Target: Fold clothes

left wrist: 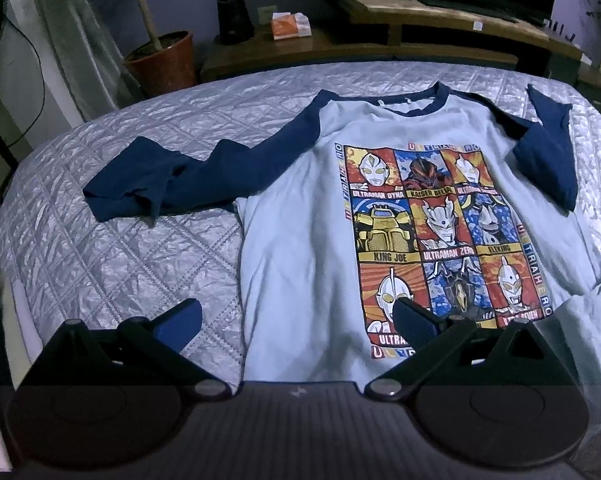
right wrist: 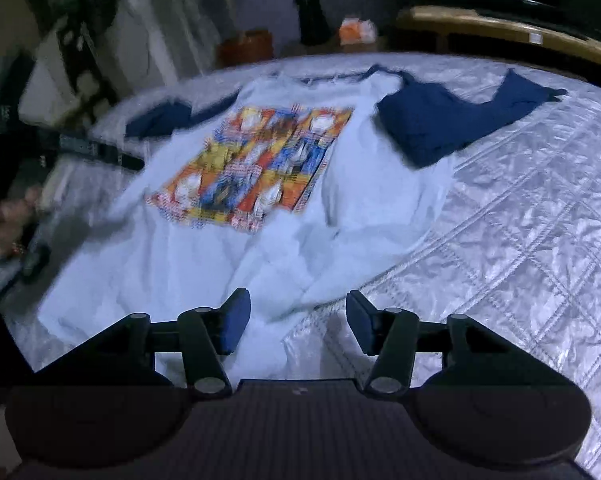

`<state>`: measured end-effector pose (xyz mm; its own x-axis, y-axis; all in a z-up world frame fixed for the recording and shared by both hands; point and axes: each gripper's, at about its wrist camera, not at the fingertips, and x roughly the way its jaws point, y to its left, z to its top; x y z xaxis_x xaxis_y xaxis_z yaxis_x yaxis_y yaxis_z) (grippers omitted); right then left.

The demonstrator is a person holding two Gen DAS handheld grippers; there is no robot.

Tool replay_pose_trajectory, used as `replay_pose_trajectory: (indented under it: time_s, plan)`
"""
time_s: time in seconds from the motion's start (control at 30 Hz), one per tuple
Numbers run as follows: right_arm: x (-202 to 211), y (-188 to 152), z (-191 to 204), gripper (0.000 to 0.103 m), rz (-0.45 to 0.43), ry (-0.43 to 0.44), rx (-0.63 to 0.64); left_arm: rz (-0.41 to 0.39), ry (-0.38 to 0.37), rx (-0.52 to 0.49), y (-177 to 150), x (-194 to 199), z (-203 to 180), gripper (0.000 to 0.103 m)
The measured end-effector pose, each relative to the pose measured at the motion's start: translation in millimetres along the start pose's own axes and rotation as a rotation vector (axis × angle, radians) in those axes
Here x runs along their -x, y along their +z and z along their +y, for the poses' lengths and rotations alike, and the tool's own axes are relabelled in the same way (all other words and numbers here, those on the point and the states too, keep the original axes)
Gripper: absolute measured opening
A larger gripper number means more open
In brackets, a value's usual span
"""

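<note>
Lying face up on the quilted bed (left wrist: 100, 248), the light-blue shirt (left wrist: 300, 240) with navy sleeves is showing its cartoon print (left wrist: 440, 240) to the camera, collar at the far side and hem at the near edge. Its left sleeve (left wrist: 160, 184) is stretching out sideways over the quilt with the cuff crumpled, while the right sleeve (right wrist: 452, 120) is bending back on itself in a loose heap beside the shoulder. The near right corner of the hem is rumpling into folds in the right wrist view. Both tools are hovering at the near edge: the left tongs (left wrist: 300, 320) are standing wide apart over the hem, one pad over the quilt and one over the print, holding nothing; the right tongs (right wrist: 298, 320) are also gaping, empty, astride the hem's edge where cloth meets quilt. No body fold is showing, so the sleeves and torso are all remaining to be folded, as far as these views are telling.
</note>
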<state>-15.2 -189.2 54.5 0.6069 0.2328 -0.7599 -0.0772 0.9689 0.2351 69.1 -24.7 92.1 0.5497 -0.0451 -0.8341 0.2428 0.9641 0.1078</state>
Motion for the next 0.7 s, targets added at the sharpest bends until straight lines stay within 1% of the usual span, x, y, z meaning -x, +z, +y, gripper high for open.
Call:
replay_pose_trajectory:
  time_s: [0.07,0.1,0.13,0.17,0.27,0.37,0.47,0.53,0.6,0.67,0.7]
  plan:
    - [-6,-1,7,0.059,0.018,-0.011,0.028,0.0,-0.001,-0.001,0,0,0,0.101]
    - [-8,-1,11,0.048,0.021,-0.018,0.039,0.0,0.0,-0.001,0,0,0,0.101]
    - [-10,-2,14,0.034,0.023,-0.024,0.051,0.0,0.0,0.0,0,0,0,0.101]
    - [-12,-2,18,0.012,0.026,-0.031,0.062,0.0,0.0,0.0,0,0,0,0.101]
    - [-4,-1,24,0.011,0.007,-0.05,0.087,0.001,0.0,0.002,0,1,1,0.101]
    - [9,1,25,0.011,-0.02,-0.027,0.095,-0.001,-0.001,0.006,0,1,1,0.101]
    - [14,2,28,0.012,0.002,0.016,0.109,-0.002,0.0,0.0,0,1,0,0.101]
    - [11,5,24,0.015,0.01,0.031,0.086,0.0,0.0,-0.004,-1,1,0,0.101]
    - [9,9,21,0.027,-0.013,-0.007,0.063,0.001,0.001,-0.006,-1,1,-1,0.101]
    - [4,15,11,0.033,-0.039,-0.018,-0.007,0.0,0.001,-0.004,-1,1,-1,0.101]
    - [1,17,7,0.033,-0.041,-0.017,-0.028,0.0,0.001,-0.003,-1,1,0,0.101]
